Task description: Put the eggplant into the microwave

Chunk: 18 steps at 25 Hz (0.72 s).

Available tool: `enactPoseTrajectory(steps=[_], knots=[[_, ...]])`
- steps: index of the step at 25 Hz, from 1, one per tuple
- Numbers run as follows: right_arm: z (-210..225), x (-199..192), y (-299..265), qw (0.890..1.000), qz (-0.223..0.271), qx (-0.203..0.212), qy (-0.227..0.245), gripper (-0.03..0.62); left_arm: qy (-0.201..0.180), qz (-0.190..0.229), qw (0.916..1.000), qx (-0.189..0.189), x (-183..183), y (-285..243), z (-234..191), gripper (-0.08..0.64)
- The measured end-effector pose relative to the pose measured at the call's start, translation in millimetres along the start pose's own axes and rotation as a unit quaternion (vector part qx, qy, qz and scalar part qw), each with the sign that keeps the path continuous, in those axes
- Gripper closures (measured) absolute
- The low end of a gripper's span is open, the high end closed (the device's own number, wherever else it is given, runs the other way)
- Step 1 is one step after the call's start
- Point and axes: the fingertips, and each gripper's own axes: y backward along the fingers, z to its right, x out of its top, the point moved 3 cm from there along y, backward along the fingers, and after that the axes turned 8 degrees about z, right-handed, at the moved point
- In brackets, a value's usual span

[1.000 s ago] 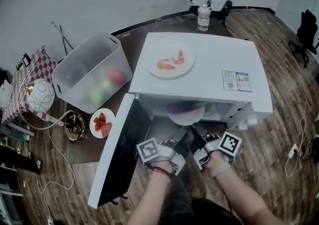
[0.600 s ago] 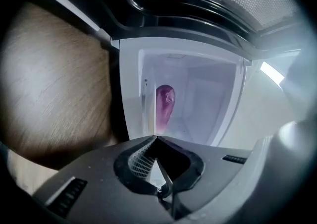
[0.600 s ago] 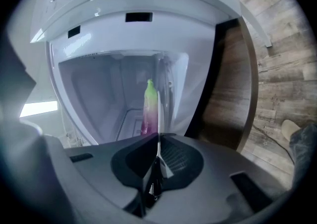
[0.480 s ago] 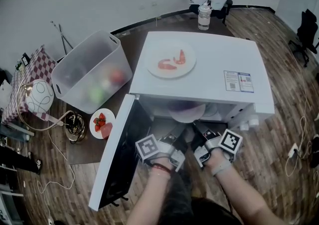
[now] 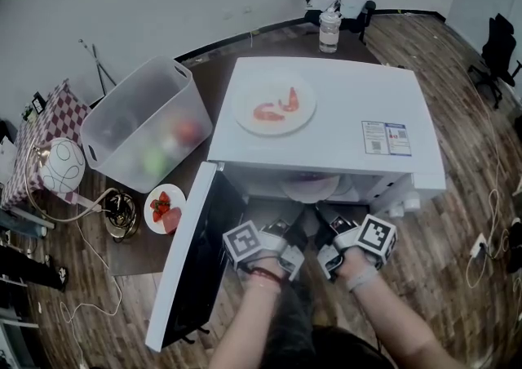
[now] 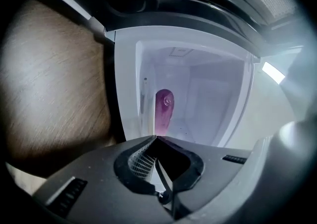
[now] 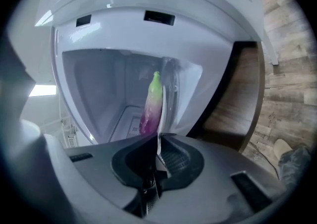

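The white microwave (image 5: 342, 159) stands with its door (image 5: 196, 253) swung open to the left. A white plate (image 5: 308, 188) carries the eggplant and sits mostly inside the cavity, with only its front rim showing. My left gripper (image 5: 295, 220) and right gripper (image 5: 324, 219) are both shut on that rim, side by side at the opening. In the left gripper view the purple eggplant (image 6: 164, 109) lies beyond the left gripper (image 6: 158, 142). In the right gripper view the eggplant (image 7: 151, 105), with its green end farthest, rests past the right gripper (image 7: 157, 141).
A plate of shrimp (image 5: 274, 104) sits on the microwave's top. A clear bin (image 5: 147, 122) with produce and a small plate of strawberries (image 5: 165, 208) are to the left. A bottle (image 5: 329, 30) stands behind. Cables and a metal object (image 5: 122, 208) lie on the floor.
Both grippers have pushed the plate deeper into the microwave; less of its rim shows under the top edge now.
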Motion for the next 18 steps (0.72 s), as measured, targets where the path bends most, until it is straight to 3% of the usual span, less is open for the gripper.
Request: enactPoseTrajectory(steps=[11, 18], knots=[[-6.9, -0.2, -6.4, 1.000, -0.009, 0.009, 0.019, 0.571, 0.001, 0.005, 1.0000, -0.001, -0.4, -6.7, -1.5, 0.560], [-5.0, 1.2, -11.0, 1.000, -0.010, 0.000, 0.023, 0.571, -0.073, -0.039, 0.9966, 0.005, -12.3, -1.7, -3.1, 0.560]])
